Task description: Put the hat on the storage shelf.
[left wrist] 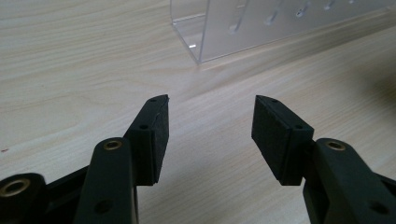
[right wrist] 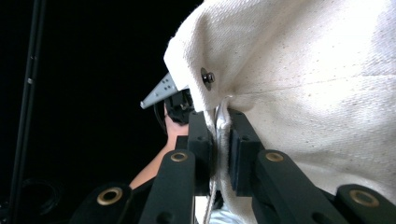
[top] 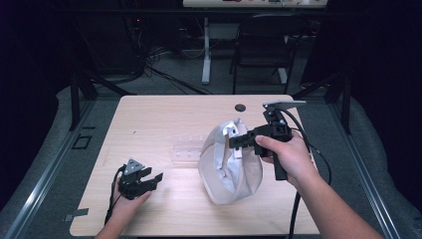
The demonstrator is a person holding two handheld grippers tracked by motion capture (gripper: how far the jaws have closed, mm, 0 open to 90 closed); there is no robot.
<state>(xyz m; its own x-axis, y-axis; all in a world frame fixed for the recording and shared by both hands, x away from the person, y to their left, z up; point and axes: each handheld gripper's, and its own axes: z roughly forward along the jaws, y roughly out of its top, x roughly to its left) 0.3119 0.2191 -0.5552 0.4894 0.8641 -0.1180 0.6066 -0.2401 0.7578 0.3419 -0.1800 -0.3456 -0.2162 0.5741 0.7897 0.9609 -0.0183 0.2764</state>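
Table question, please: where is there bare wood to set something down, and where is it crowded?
Free: the far-left stretch of the table, behind the left tongs and left of the clear rack; also the near edge in front of the bag. Crowded: the middle right, where the right tongs pinch the bag beside the rack.
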